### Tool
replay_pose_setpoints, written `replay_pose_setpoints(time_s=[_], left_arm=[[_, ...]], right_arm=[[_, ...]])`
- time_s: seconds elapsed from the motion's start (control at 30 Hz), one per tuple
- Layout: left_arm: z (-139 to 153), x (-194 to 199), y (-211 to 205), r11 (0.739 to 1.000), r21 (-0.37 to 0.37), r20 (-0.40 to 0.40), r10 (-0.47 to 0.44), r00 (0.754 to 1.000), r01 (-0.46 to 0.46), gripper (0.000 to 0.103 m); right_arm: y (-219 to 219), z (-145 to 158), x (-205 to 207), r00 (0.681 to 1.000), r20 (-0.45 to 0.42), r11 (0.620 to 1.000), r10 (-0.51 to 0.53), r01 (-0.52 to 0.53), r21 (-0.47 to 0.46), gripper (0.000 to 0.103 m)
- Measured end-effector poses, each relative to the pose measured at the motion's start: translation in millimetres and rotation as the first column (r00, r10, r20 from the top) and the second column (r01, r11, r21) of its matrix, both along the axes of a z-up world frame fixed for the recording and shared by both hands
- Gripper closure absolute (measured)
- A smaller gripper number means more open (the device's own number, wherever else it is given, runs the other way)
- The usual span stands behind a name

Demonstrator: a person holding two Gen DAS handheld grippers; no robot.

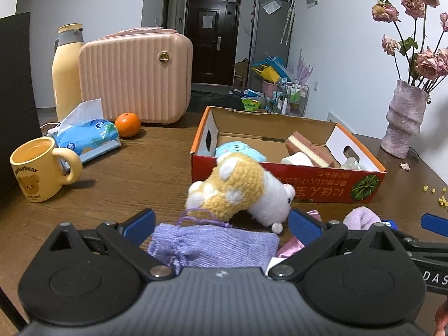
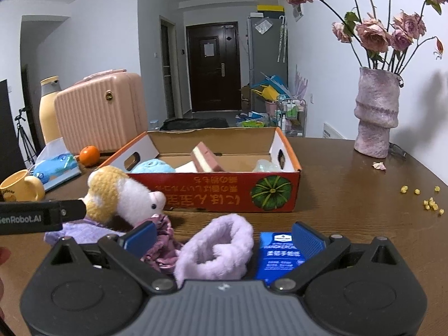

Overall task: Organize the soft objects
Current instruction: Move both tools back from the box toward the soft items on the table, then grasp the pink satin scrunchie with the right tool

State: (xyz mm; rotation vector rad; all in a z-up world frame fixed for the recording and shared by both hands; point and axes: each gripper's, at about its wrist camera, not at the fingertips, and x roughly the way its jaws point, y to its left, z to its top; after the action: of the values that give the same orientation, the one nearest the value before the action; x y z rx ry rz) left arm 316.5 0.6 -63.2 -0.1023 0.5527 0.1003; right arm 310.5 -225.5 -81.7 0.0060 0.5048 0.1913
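The left gripper [image 1: 221,219] sits low over the near edge of the desk [image 1: 134,173], level and aimed at the far wall, its blue pads spread wide with nothing between them pinched. A lavender drawstring pouch [image 1: 212,245] lies flat on the desk between the pads, and a yellow-and-white knitted plush [image 1: 240,193] rests just beyond it, touching the near wall of the cardboard box [image 1: 285,187].

The right gripper [image 2: 224,238] is just to the right, likewise level and spread. Between its pads lie a fluffy lilac sock [image 2: 215,249] and a blue tissue pack [image 2: 280,254]; a crumpled pink cloth [image 2: 161,249] lies by its left pad.

Inside the box are a blue plush [image 2: 152,166] and a pink-and-cream sponge [image 2: 205,158]. To the far left stand a mug [image 1: 39,168], an orange [image 1: 127,124], a pink case [image 1: 134,75]; a vase of dried roses [image 2: 375,112] stands far right.
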Motion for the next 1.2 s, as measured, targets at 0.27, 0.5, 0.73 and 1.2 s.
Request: replay_pose_setpoints(time_s=[0.27, 0.5, 0.73, 1.2], left_arm=[[-2, -7, 22, 1.000, -0.001, 0.003, 0.007, 1.000, -0.007, 0.000], [-5, -10, 46, 1.000, 0.006, -0.002, 0.007, 1.000, -0.007, 0.000], [-6, -12, 65, 1.000, 0.017, -0.003, 0.006, 1.000, -0.005, 0.000], [-11, -9, 95, 1.000, 0.019, -0.025, 0.005, 1.000, -0.005, 0.000]], right_arm=[[27, -2, -3, 1.000, 0.006, 0.999, 0.030, -0.030, -0.013, 0.000], [56, -7, -2, 0.998, -0.001, 0.997, 0.064, -0.064, -0.036, 0.007], [80, -11, 3, 0.997, -0.018, 0.995, 0.079, -0.080, -0.053, 0.022], [86, -32, 32, 0.987, -0.143, 0.997, 0.077, -0.078, 0.001, 0.062]])
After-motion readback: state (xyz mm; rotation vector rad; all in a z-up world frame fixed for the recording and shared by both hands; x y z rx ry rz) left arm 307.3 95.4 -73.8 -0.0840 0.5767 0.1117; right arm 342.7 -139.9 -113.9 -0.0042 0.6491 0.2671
